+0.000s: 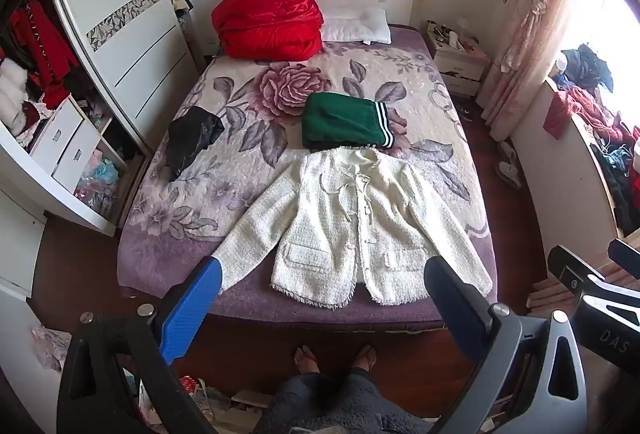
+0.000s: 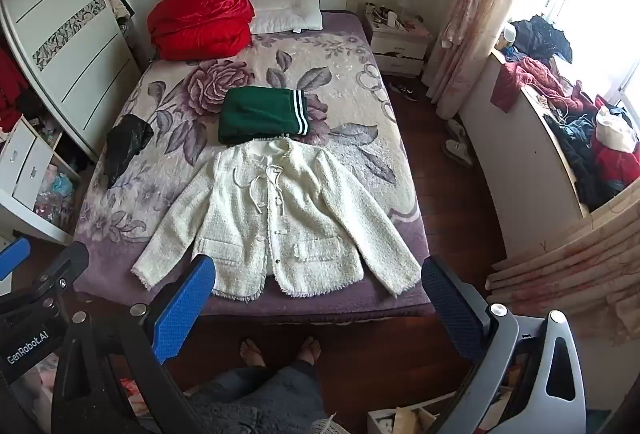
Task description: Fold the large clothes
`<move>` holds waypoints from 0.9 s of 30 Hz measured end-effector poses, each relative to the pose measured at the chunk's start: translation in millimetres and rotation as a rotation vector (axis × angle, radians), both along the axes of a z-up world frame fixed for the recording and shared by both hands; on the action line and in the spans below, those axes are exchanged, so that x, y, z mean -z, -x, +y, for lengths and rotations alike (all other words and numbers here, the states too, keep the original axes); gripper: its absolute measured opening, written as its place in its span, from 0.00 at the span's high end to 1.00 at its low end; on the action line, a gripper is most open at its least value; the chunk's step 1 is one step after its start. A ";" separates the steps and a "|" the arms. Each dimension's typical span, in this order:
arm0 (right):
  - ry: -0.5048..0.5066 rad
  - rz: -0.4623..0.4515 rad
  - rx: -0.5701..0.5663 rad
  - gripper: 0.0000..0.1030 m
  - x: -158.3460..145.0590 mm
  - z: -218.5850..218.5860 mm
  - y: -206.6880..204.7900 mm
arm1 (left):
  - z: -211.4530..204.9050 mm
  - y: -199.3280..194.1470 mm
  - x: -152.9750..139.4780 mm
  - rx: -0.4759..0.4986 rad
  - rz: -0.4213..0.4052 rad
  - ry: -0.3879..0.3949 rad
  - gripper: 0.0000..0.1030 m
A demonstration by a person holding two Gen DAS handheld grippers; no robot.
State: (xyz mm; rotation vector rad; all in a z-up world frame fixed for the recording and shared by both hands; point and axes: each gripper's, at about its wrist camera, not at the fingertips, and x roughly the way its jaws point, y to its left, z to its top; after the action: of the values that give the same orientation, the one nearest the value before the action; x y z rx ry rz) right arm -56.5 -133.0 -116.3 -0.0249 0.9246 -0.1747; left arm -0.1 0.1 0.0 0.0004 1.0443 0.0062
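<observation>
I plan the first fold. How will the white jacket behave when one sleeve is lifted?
The jacket probably droops: it lies limp and flat on the bed. Its thick nubby weave suggests some weight and good grip. The fringed hem may snag.

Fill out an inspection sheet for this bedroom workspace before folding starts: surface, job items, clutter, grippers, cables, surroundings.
Surface: bed with a floral blanket, foot edge nearest the person.
Job's things: white jacket laid flat, front up, sleeves spread, near the foot edge; folded green garment just beyond its collar.
Clutter: black garment crumpled on the left side of the bed; red quilt and white pillow by the headboard.
Grippers: left gripper and right gripper both open, holding nothing, raised before the bed.
Cables: nothing seen.
Surroundings: open wardrobe at left, nightstand, curtain, clothes heaped on the window ledge.
</observation>
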 end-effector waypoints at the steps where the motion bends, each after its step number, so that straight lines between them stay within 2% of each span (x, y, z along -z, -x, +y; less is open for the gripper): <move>1: -0.005 -0.004 0.001 0.00 -0.6 -0.3 0.5 | -0.4 -0.2 0.0 0.002 0.004 -0.004 0.00; 15: 0.014 0.000 0.005 0.00 -0.2 -1.1 2.3 | 2.0 2.0 -2.4 0.005 -0.002 0.001 0.00; 27: 0.016 -0.007 0.001 0.00 -17.8 -3.1 3.3 | 6.8 -5.5 -11.4 0.008 -0.009 0.008 0.00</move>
State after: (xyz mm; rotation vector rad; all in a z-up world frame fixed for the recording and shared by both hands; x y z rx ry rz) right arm -59.8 -136.1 -98.5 -0.0388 0.9163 -0.1836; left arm 5.4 7.0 11.4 -0.0025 1.0355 -0.0057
